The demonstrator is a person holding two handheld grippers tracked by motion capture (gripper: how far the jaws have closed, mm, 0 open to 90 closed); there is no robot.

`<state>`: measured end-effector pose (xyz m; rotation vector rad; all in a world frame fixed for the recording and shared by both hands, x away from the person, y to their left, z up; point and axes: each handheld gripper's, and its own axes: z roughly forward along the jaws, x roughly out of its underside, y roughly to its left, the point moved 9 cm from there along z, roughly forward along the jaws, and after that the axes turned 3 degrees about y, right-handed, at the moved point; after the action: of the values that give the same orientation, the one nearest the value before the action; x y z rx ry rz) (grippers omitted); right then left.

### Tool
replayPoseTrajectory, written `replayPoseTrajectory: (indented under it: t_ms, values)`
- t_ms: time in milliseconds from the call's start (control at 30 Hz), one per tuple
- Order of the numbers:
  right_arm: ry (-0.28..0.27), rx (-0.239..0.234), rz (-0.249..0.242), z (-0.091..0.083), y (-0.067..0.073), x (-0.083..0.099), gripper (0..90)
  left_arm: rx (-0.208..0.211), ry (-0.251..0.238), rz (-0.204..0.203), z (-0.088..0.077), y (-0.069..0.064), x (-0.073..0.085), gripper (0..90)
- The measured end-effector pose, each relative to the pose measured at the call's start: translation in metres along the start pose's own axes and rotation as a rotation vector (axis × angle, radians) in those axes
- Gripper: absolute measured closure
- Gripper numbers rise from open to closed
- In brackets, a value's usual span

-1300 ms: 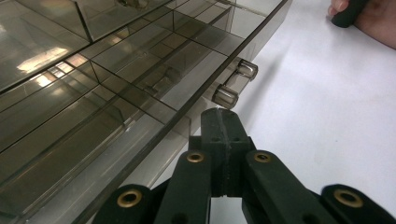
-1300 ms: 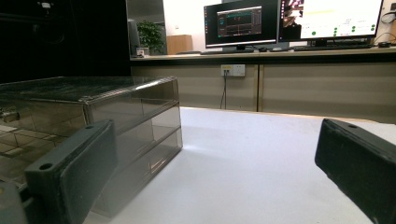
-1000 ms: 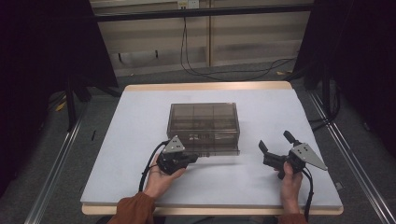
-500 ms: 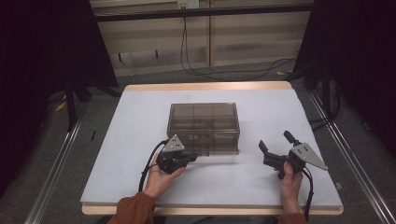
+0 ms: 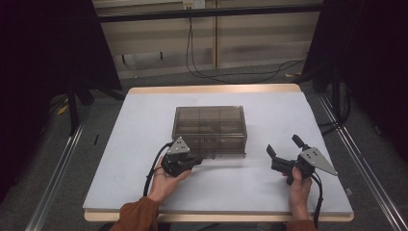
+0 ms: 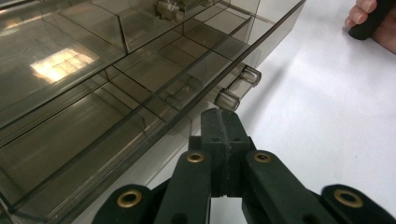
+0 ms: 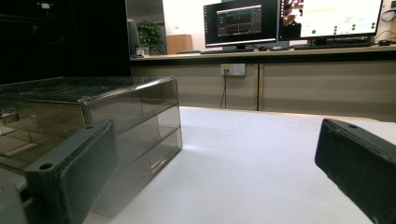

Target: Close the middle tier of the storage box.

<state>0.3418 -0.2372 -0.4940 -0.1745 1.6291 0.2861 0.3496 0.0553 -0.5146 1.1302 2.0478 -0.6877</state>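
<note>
Centrally on the white surface (image 5: 144, 144) we see one smoky plastic drawer box (image 5: 210, 126), drawers seemingly still shut, so any opening looks yet to begin. Two claws: our left claw (image 6: 219, 128), jaws pressed together empty, just beside one clear drawer handle (image 6: 236, 88); our right claw (image 5: 284, 149) gapes wide, well apart.

A glossy, smoke-tinted clear plastic drawer box (image 5: 210, 130) sits on a matt white table (image 5: 144, 120) edged in pale wood.

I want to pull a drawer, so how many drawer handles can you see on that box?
2 handles, side by side on the box front, just beyond the shut left gripper. Others may be hidden.
</note>
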Motion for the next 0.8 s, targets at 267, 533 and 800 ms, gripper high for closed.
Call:
replayPoseTrajectory:
  t_ms: [267,533,800]
  values:
    - [0.0,0.0,0.0,0.0,0.0,0.0,0.0,-0.007,0.0,0.001,0.0013,0.0013,-0.0026,90.0]
    - [0.002,0.003,0.0,-0.0003,-0.0003,0.0001,0.0,-0.013,0.002,0.01,0.0022,0.0023,-0.0039,90.0]
    - [-0.001,0.0,-0.001,-0.0001,0.0002,0.0,0.0,-0.014,0.001,0.004,0.0023,0.0056,-0.0057,90.0]
